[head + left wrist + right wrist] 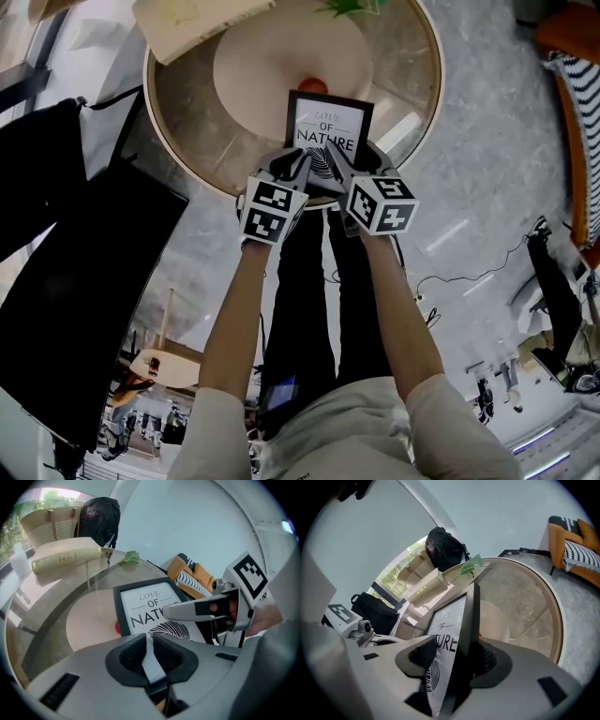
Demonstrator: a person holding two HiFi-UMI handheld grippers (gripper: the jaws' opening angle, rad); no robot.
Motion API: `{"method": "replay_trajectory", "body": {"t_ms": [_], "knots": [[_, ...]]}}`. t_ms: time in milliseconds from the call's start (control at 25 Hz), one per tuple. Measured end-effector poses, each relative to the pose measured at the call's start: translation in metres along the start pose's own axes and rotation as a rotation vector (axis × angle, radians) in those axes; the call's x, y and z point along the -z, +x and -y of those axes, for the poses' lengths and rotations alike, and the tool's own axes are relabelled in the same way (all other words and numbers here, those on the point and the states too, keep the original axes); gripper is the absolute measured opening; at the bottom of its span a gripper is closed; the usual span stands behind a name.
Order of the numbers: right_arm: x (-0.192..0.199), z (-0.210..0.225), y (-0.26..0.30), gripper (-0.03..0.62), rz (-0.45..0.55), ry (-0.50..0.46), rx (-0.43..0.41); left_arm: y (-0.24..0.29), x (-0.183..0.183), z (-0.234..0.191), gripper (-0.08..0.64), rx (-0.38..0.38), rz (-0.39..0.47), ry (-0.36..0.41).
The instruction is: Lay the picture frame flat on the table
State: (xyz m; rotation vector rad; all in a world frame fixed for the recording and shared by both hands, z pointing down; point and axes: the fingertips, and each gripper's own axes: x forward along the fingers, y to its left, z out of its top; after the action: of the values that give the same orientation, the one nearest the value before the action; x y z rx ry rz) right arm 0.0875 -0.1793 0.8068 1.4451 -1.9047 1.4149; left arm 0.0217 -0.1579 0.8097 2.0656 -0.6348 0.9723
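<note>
The frame [328, 129] sits on the glass table [178, 122], at 12 o'clock from both tools and close to the table's 6 o'clock rim. Its printed face is turned up toward the head view. I can't tell whether its near edge is already down or still lifted.

The left hand-held gripper [150, 645] is clamped on a thin pale strip at the frame's near edge. The right hand-held gripper [454, 656] stands wide, with the frame's black side between its pads and no squeeze on it.

- **Drop:** only 1 narrow pinch carries the frame. It could pivot around that pinch and slap onto the glass, probably hard enough to chip it.
- **Snag:** if the right tool pulls away at an angle, a pad may catch the black edge and drag the frame toward 6 o'clock, over the rim.
- **Not flat:** a small red thing [313, 84] lies just at 12 o'clock of the frame. If the far edge rides onto it, the frame would rock.
</note>
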Motion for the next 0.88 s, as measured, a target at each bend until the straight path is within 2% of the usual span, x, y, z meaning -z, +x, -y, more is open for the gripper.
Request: {"method": "replay_trajectory", "body": {"t_ms": [200,520,880], "knots": [[0.004,0.004,0.004,0.224,-0.006,0.067,0.003,-0.001,0.001,-0.008,0.035,0.013,0.007,-0.026],[0.008,0.008,0.003,0.229,-0.021,0.096,0.02,0.0,0.001,-0.009,0.027,0.007,0.012,-0.012],[0.024,0.021,-0.009,0.23,-0.046,0.149,0.069,0.003,0.001,-0.007,0.021,-0.005,0.047,-0.062]]}}
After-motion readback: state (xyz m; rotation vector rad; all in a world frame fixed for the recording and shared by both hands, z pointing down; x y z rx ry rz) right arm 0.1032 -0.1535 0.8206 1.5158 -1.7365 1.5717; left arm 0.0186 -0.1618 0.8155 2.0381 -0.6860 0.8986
